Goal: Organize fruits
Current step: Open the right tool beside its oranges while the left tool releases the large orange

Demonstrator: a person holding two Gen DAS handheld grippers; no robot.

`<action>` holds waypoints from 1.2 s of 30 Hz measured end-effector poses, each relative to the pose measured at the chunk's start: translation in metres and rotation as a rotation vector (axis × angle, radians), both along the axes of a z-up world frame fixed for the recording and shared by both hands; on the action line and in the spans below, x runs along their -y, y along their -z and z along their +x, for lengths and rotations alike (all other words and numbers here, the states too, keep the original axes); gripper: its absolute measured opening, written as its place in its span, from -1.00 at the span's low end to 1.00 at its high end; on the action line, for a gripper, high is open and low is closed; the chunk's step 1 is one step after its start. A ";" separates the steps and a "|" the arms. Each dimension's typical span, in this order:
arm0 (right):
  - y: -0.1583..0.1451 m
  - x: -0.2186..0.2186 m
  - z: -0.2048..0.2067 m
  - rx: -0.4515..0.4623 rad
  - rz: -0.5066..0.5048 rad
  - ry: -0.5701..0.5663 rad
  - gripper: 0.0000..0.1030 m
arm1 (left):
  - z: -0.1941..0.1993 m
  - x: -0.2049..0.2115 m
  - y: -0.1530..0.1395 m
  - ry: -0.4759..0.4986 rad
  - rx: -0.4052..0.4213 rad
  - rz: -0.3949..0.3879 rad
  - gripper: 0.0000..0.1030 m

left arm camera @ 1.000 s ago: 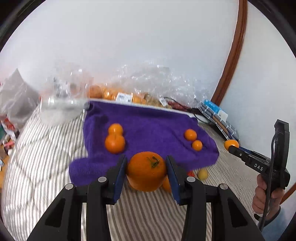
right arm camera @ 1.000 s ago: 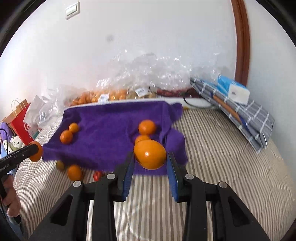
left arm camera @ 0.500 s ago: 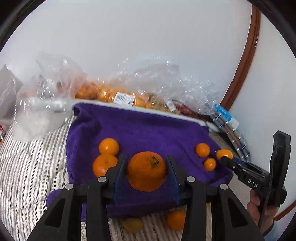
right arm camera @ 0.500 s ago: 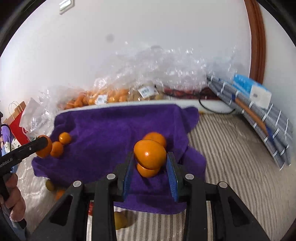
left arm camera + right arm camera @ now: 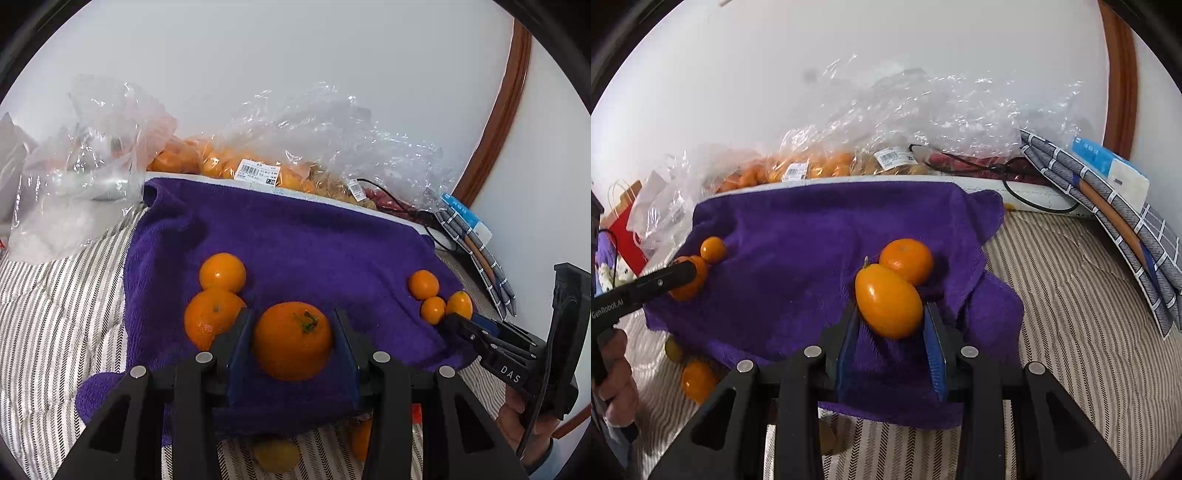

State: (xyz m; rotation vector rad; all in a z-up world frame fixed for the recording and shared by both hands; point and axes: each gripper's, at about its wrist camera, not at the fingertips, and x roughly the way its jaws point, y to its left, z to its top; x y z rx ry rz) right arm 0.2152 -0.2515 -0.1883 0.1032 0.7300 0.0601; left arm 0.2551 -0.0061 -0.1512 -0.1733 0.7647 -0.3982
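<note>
A purple towel point(image 5: 303, 240) lies on the striped bedcover, also in the right wrist view point(image 5: 798, 236). My left gripper point(image 5: 293, 341) is shut on a large orange point(image 5: 293, 339) with a green stem, just over the towel beside two oranges point(image 5: 212, 317). My right gripper point(image 5: 890, 321) is shut on an oval orange fruit point(image 5: 888, 301), over the towel next to a mandarin point(image 5: 907, 260). Two small oranges point(image 5: 423, 284) lie on the towel's right side.
Clear plastic bags of fruit point(image 5: 258, 166) line the wall behind the towel. Loose fruits point(image 5: 696, 380) lie on the striped bedcover point(image 5: 1071, 332) off the towel's near edge. A folded checked cloth and a blue box point(image 5: 1108, 177) sit at the right.
Both grippers have moved forward over the towel with their fruits and come lower. The towel and the fruits on it look larger and nearer.
</note>
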 end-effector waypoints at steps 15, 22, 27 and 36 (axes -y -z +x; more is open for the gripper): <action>0.007 0.001 0.001 -0.031 -0.009 0.003 -0.32 | 0.002 0.008 0.009 0.015 -0.031 0.038 -0.21; 0.003 0.003 -0.004 -0.015 -0.009 0.018 -0.12 | 0.004 0.009 0.009 0.021 -0.029 0.049 -0.07; 0.001 0.003 -0.010 0.001 -0.011 0.024 -0.11 | 0.002 0.006 0.006 0.013 -0.014 0.042 -0.01; -0.009 -0.001 -0.033 0.033 0.030 0.026 -0.11 | -0.001 -0.008 -0.004 -0.019 0.025 -0.014 0.02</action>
